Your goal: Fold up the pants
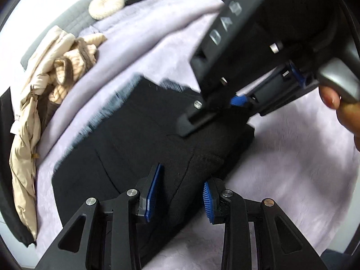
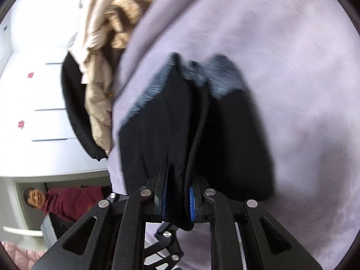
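Lilac blanket (image 1: 292, 180); right gripper (image 2: 177, 202) pinching black pants (image 2: 157, 130).

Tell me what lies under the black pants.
The black pants lie on a fuzzy lilac blanket, which shows all around them. Whatever sits directly beneath the fabric is covered. The right gripper pinches one edge; the left gripper is open over them.

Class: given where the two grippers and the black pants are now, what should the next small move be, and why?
Probably release the right gripper: it is shut on the black pants, which already lie folded on the lilac blanket, while the left gripper is open.
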